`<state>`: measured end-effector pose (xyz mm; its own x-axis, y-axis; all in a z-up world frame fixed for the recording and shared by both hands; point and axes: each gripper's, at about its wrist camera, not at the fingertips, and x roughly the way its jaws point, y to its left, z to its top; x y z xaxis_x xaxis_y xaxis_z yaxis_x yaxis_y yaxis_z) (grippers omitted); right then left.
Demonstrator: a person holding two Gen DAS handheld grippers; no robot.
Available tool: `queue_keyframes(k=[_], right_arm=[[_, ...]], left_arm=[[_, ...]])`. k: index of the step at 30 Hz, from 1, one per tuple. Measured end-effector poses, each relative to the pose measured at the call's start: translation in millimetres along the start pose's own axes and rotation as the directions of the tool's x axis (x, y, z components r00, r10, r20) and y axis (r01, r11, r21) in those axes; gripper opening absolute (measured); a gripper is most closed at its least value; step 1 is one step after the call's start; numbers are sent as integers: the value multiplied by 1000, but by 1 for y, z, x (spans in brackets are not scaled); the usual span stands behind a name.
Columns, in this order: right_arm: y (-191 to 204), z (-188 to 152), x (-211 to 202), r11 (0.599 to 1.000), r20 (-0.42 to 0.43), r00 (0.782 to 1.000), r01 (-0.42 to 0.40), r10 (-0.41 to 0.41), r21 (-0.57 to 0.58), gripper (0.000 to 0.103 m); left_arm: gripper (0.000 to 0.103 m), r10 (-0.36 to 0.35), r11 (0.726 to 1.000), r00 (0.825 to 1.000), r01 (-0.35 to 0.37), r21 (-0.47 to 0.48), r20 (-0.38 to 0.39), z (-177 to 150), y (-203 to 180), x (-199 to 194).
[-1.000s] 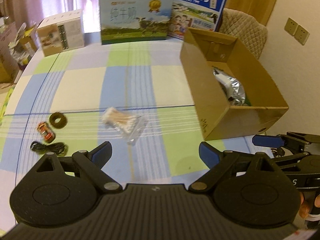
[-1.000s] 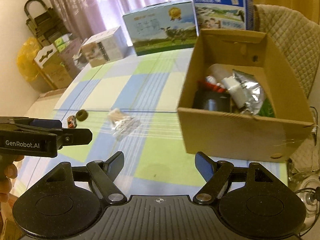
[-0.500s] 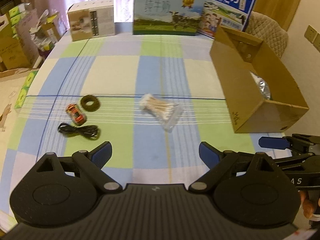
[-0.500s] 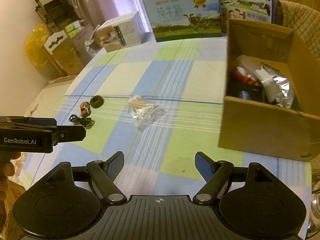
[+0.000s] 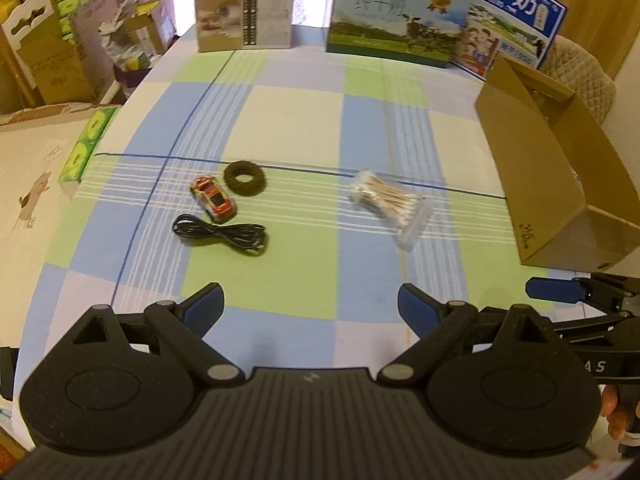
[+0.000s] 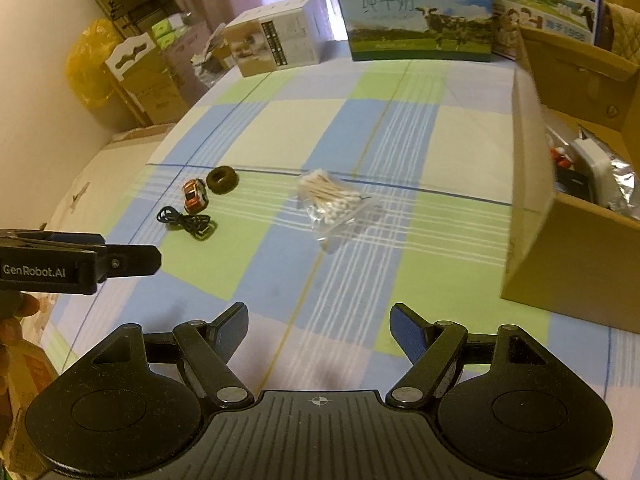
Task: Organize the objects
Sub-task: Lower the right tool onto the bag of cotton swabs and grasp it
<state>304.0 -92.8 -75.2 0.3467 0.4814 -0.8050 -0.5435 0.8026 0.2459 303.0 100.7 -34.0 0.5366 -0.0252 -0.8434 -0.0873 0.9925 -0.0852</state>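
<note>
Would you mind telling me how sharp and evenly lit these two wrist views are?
Left wrist view: warm yellowish cast, mild blur on the cotton swab bag, fisheye bending the table edge. Right wrist view: the cardboard box near wall is smeared, the toy car is soft, corners are vignetted black.

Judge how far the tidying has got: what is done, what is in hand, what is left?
Done: several items, including a foil pouch, lie in the cardboard box. In hand: nothing; left gripper and right gripper are open. Left: toy car, hair tie, black cable, cotton swab bag.
</note>
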Motion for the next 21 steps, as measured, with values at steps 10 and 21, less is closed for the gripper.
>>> queue_keyframes(k=[10,21], right_arm=[[12,16,33,996,15,999,33,-31,-84,75],[7,45,77,981,53,997,59,-50,-185,75]], left_arm=[[92,25,999,1000,-25,-30,-6,7,27,16],[92,50,997,998,-52,-52,-37,19,48,51]])
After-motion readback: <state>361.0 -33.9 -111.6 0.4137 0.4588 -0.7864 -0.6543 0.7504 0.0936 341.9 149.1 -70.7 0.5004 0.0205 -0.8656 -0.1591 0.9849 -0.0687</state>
